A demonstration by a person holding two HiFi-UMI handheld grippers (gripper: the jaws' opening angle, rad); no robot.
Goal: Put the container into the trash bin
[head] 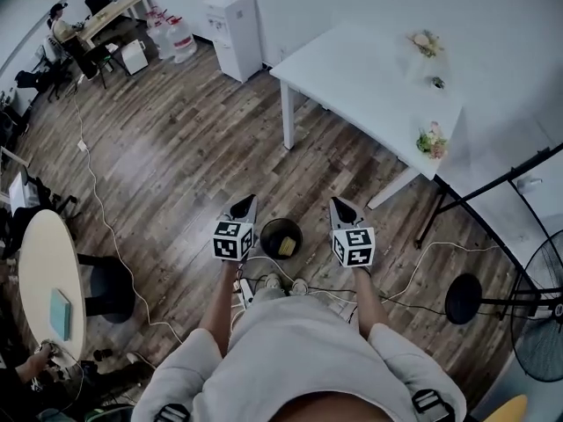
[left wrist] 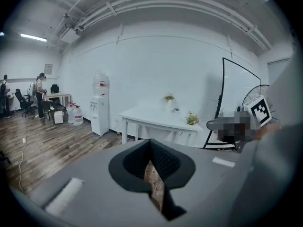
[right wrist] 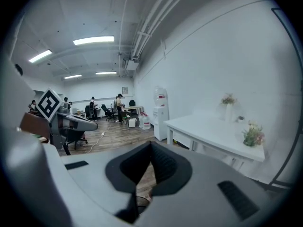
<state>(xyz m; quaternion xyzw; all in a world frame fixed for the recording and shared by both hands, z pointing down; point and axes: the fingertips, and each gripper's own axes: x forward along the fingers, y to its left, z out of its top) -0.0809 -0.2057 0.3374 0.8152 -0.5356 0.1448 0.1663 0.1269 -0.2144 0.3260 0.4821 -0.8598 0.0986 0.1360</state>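
Note:
A small black trash bin (head: pixel 271 233) stands on the wooden floor just ahead of the person's feet. A yellowish container (head: pixel 287 246) lies inside it. My left gripper (head: pixel 245 203) hangs above the floor to the left of the bin, and my right gripper (head: pixel 339 206) to its right. Both point forward over the floor, with nothing in them. In the left gripper view the left gripper (left wrist: pixel 150 144) has its black pads meeting. In the right gripper view the right gripper (right wrist: pixel 151 145) also has its pads together. Only floor shows behind each pair.
A white table (head: pixel 369 77) with small flower vases stands ahead on the right. A water dispenser (head: pixel 233 29) is by the far wall. A black stand base (head: pixel 464 298) and a fan (head: pixel 538 323) sit at the right, a round table (head: pixel 44 271) at the left. Cables cross the floor.

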